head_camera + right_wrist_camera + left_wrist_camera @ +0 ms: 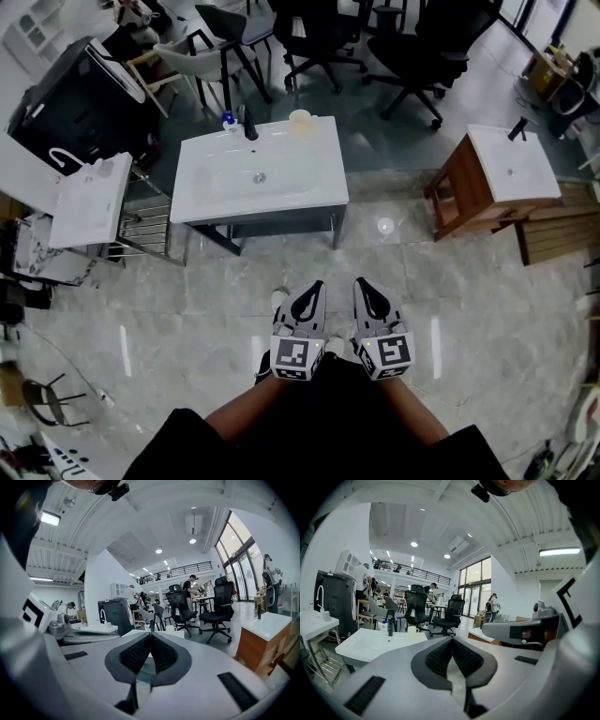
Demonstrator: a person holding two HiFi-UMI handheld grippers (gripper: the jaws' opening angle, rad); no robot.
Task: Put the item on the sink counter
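I hold the left gripper (316, 285) and the right gripper (362, 282) side by side, close to my body, both pointing forward. In each gripper's own view the ribbed pads meet at the tips, so both are clenched with nothing between them.

Straight ahead of the two tools, across a stretch of bare tiled floor (187, 309), stands the white sink counter (319, 192). Nothing lies on the floor between the tools and its near edge. On the counter's far edge, beyond the basin, a black faucet (249, 124) stands with a small blue-capped bottle (228, 120) just to its left and a cream cup (300, 123) to its right. I cannot tell which of these is the item to be placed; neither tool carries anything.

To the right of the tools and ahead, well apart from the counter, a wooden cabinet (457, 192) carries a second white basin. Ahead to the left, a third basin sits on a metal rack (150, 230), with a black machine (84, 108) behind it. Black office chairs (417, 47) crowd the space past the counter.
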